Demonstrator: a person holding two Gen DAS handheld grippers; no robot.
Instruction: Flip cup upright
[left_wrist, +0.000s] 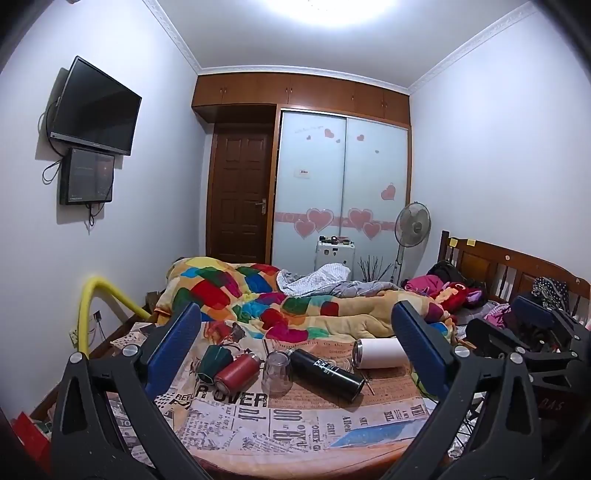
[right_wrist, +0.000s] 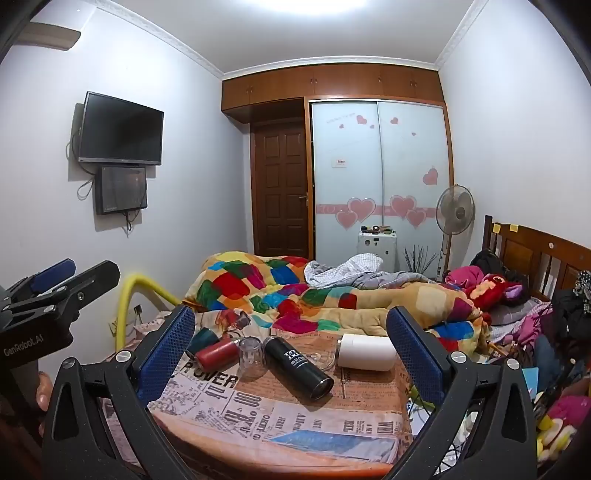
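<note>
On a newspaper-print cloth over a small table (left_wrist: 295, 417) several cups lie on their sides: a dark green one (left_wrist: 214, 360), a red one (left_wrist: 236, 371), a black flask (left_wrist: 327, 373) and a white one (left_wrist: 378, 353). A clear glass (left_wrist: 277, 373) stands mouth down between the red cup and the black flask. A second clear glass lies behind the black flask, mostly hidden. The same cups show in the right wrist view: green (right_wrist: 202, 339), red (right_wrist: 216, 353), glass (right_wrist: 252, 356), black (right_wrist: 299, 367), white (right_wrist: 367, 351). My left gripper (left_wrist: 295, 354) and right gripper (right_wrist: 291, 347) are both open and empty, held back from the cups.
A bed with a colourful patchwork quilt (left_wrist: 280, 299) lies behind the table. A yellow pipe (left_wrist: 88, 310) stands at the left wall. The right gripper shows at the right edge of the left wrist view (left_wrist: 532, 332). Clothes and toys are piled at the right (right_wrist: 561, 406).
</note>
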